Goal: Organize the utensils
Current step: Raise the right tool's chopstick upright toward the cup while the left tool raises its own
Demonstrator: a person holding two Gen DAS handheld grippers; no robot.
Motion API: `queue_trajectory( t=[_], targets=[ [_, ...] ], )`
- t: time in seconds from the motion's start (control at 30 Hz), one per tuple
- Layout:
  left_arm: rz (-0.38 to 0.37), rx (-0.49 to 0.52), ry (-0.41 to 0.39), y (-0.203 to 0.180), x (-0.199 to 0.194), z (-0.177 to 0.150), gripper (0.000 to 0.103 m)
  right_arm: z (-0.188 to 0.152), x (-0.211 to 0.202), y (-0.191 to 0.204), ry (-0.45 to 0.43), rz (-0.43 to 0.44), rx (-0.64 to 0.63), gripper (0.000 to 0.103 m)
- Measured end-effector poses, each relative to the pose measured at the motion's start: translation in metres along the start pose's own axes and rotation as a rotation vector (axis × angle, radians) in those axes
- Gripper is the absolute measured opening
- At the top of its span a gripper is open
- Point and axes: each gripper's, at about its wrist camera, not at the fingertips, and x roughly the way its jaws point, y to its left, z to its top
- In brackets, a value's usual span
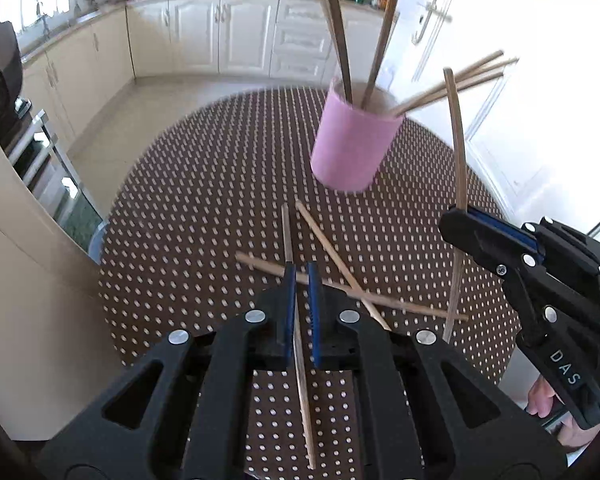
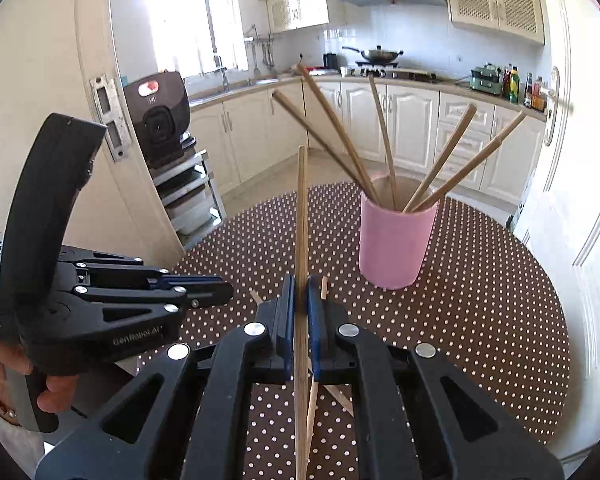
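Note:
A pink cup (image 1: 350,146) stands on the round brown dotted table (image 1: 204,208) and holds several wooden chopsticks; it also shows in the right wrist view (image 2: 394,246). Three loose chopsticks (image 1: 332,250) lie crossed on the table near my left gripper (image 1: 301,276). Its jaws stand a little apart around one lying chopstick (image 1: 287,232), with a gap on the right side. My right gripper (image 2: 301,292) is shut on an upright chopstick (image 2: 302,208), held above the table right of the loose ones; it also shows in the left wrist view (image 1: 460,216).
The table edge curves round at left and far side. A white door (image 1: 540,100) is close on the right. A cream cabinet with a black appliance (image 2: 160,116) stands at the left. Kitchen counters (image 2: 380,76) run along the back.

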Motion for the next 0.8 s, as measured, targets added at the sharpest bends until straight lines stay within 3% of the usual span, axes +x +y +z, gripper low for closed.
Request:
queue_trajectory(
  t=[0.03, 0.1, 0.13, 0.17, 0.3, 0.37, 0.43, 0.8],
  targets=[
    [-0.001, -0.010, 0.014, -0.002, 0.000, -0.001, 0.009, -0.001, 0.004, 0.000, 0.008, 0.002, 0.004, 0.005],
    [-0.012, -0.033, 0.047, 0.000, 0.008, -0.002, 0.026, -0.003, 0.008, -0.003, 0.026, 0.010, 0.013, 0.005],
    [-0.014, -0.046, 0.054, 0.001, 0.011, -0.002, 0.055, -0.004, 0.013, -0.005, 0.037, 0.013, 0.021, 0.005],
    [-0.012, -0.056, 0.046, 0.001, 0.013, -0.003, 0.064, -0.006, 0.016, -0.007, 0.044, 0.013, 0.025, 0.005],
    [-0.019, -0.088, 0.064, 0.001, 0.025, -0.001, 0.062, -0.010, 0.022, -0.013, 0.067, 0.020, 0.041, 0.005],
    [-0.009, -0.123, 0.091, 0.005, 0.037, 0.001, 0.045, -0.012, 0.027, -0.016, 0.079, 0.024, 0.048, 0.005],
    [-0.013, -0.158, 0.113, 0.011, 0.048, 0.003, 0.036, -0.014, 0.033, -0.019, 0.093, 0.028, 0.051, 0.005],
    [0.005, -0.291, 0.169, 0.033, 0.080, 0.007, 0.032, -0.017, 0.058, -0.025, 0.140, 0.068, 0.047, 0.005]
  ],
)
